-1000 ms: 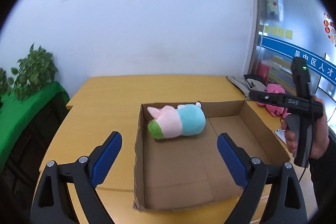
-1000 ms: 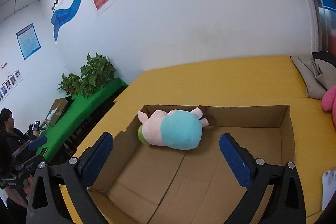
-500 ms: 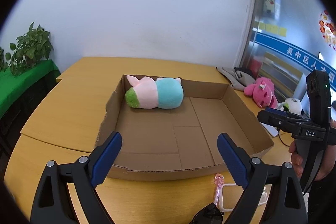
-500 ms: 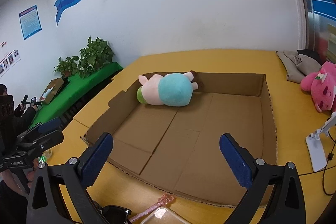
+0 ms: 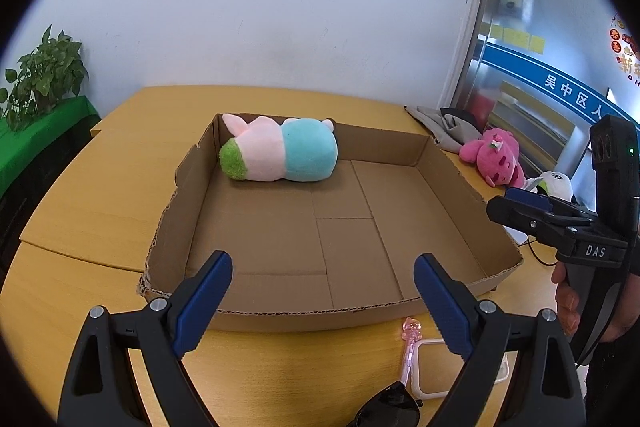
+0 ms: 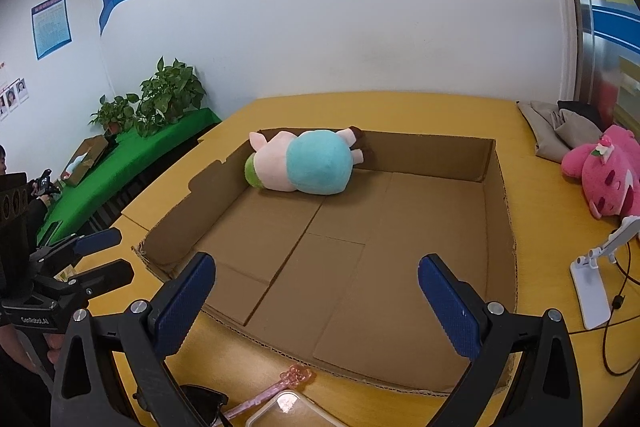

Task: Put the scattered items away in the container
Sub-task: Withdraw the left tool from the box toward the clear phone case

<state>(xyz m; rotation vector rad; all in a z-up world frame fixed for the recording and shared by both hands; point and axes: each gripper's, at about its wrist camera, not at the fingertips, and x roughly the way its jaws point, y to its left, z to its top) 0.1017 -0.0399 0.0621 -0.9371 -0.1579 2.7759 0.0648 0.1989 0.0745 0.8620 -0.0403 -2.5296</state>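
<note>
Both grippers pulled back toward near table edge; left gripper (image 5: pixel 322 297) and right gripper (image 6: pixel 316 297) wide open, empty. Plush toy (image 5: pixel 280 155) lodged in cardboard box (image 5: pixel 448 163) far-left corner; remaining floor bare. Sunglasses (image 5: pixel 390 409), pink wand (image 5: pixel 410 349) outside near wall.

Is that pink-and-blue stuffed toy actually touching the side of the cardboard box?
Touching. In the right wrist view the stuffed toy lies in the far corner of the cardboard box, its feet pressed against the back wall.
</note>
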